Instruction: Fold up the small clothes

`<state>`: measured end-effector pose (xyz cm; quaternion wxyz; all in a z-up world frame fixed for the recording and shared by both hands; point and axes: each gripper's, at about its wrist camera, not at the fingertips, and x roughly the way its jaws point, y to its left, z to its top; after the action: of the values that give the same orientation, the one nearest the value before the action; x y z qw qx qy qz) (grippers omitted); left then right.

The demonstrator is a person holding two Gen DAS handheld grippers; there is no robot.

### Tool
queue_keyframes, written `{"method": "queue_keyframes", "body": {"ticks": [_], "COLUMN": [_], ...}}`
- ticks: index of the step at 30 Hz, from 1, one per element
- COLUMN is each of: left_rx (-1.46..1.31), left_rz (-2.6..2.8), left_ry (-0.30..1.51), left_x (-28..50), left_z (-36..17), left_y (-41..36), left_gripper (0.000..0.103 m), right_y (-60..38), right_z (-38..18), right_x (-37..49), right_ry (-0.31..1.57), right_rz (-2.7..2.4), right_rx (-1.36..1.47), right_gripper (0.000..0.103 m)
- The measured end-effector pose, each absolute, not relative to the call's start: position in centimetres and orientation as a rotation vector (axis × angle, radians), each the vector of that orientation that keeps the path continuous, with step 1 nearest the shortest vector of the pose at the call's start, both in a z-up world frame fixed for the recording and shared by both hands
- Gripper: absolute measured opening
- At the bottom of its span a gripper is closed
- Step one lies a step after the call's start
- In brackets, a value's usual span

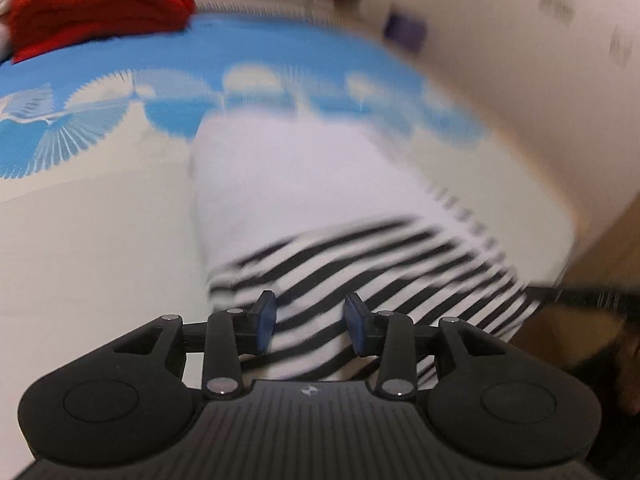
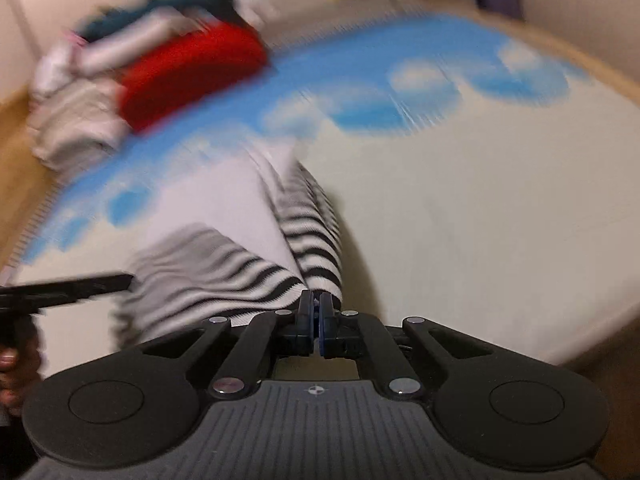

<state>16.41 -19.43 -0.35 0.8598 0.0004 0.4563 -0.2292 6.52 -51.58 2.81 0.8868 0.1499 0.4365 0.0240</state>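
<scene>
A small white garment (image 1: 288, 184) with a black-and-white striped part (image 1: 360, 264) lies on a cream surface (image 1: 100, 260). My left gripper (image 1: 311, 322) hovers over the striped part near its front edge. Its blue pads stand apart and clamp nothing. In the right wrist view the garment (image 2: 224, 208) is bunched into a ridge of striped cloth (image 2: 316, 240) that runs down to my right gripper (image 2: 317, 316). That gripper's pads are together on the striped edge. The left gripper's black finger (image 2: 80, 284) reaches in from the left beside the stripes. Both views are blurred.
A folded red cloth (image 1: 100, 4) lies at the far left on a blue sheet with white clouds (image 1: 280, 52). Beside it sits a pile of pale clothes (image 2: 76, 120). A person's hand (image 2: 12, 368) shows at the left edge. The wooden floor (image 2: 16, 120) lies beyond the edge.
</scene>
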Motion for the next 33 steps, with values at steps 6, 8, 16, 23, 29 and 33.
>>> {"method": "queue_keyframes", "body": {"ticks": [6, 8, 16, 23, 29, 33], "left_rx": [0.162, 0.122, 0.171, 0.029, -0.038, -0.045], "left_rz": [-0.477, -0.510, -0.479, -0.415, -0.363, -0.386], "left_ry": [0.884, 0.842, 0.900, 0.863, 0.853, 0.853], "left_x": [15.1, 14.7, 15.2, 16.8, 17.7, 18.0], "left_z": [0.4, 1.1, 0.0, 2.0, 2.4, 2.4], "left_y": [-21.4, -21.1, -21.3, -18.8, -17.4, -17.4], "left_gripper": [0.044, 0.044, 0.046, 0.046, 0.046, 0.046], "right_y": [-51.2, -50.9, -50.4, -50.7, -51.6, -51.5], "right_z": [-0.8, -0.6, 1.2, 6.3, 2.4, -1.6], "right_x": [8.4, 8.7, 9.3, 14.5, 23.1, 26.4], "right_ry": [1.045, 1.037, 0.993, 0.792, 0.907, 1.022], "right_rz": [-0.011, -0.019, -0.020, 0.082, 0.013, -0.021], "right_rx": [0.239, 0.232, 0.334, 0.430, 0.561, 0.702], "right_gripper": [0.001, 0.001, 0.019, 0.057, 0.059, 0.058]}}
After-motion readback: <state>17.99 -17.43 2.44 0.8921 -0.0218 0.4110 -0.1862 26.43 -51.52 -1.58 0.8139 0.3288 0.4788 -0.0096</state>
